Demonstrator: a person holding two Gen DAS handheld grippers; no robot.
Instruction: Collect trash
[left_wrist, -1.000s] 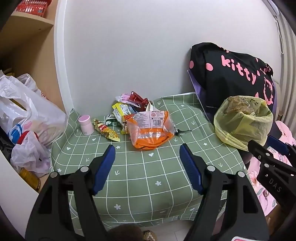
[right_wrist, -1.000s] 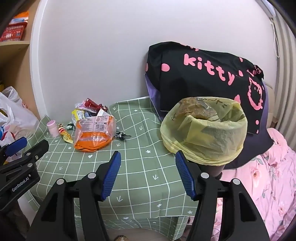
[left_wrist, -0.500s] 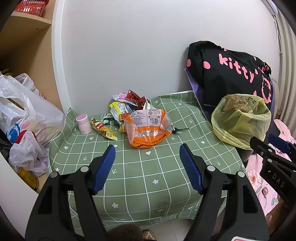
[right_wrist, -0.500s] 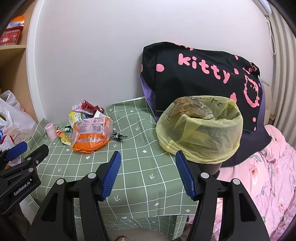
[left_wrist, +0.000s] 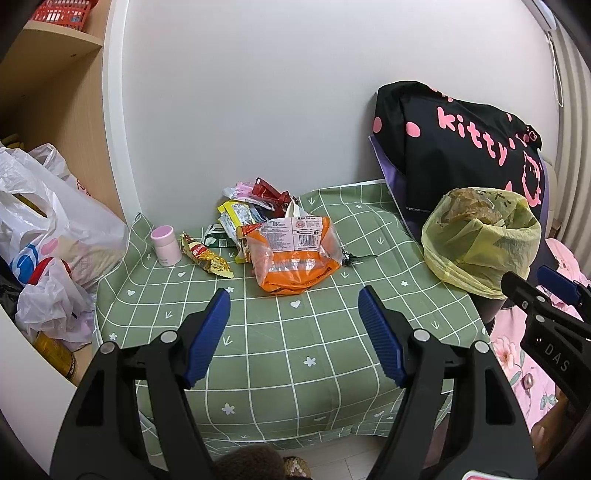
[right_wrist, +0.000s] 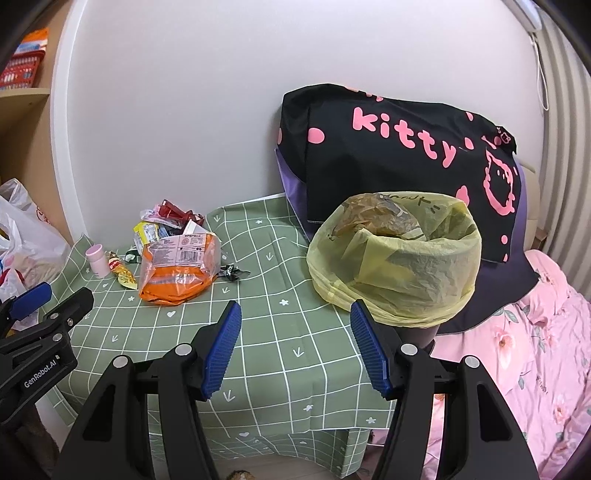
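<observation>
Little has been displaced since the earlier frames: both views are shifted only slightly, and the trash is unmoved.

Left gripper (left_wrist: 293, 325): fingers spread wide, nothing held, poised above the near part of the tabletop (left_wrist: 295, 332), which is covered by a green checked cloth.

Right gripper (right_wrist: 295, 339): fingers likewise wide apart and empty, held over the tabletop's near right part, just before the bin.

Trash, rear left of the tabletop near the wall: an orange and clear plastic bag (left_wrist: 295, 254) lying flat; behind it a heap of small wrappers (left_wrist: 251, 206); to its left a yellow snack wrapper (left_wrist: 207, 256) and an upright pink-capped bottle (left_wrist: 165, 245); to its right a small dark crumpled scrap (left_wrist: 354, 256).

Bin with yellow liner (right_wrist: 395, 258): set at the tabletop's right edge, already partly filled with crumpled wrapping.

Black bag lettered "kitty" (right_wrist: 399, 147): stood against the wall behind the bin.

Seen best in the left view: white plastic bags (left_wrist: 48, 229) on a shelf to the left, and a can (left_wrist: 55, 356) below them.

Seen best in the right view: a pink floral bedspread (right_wrist: 524, 362) to the right of the bin.
</observation>
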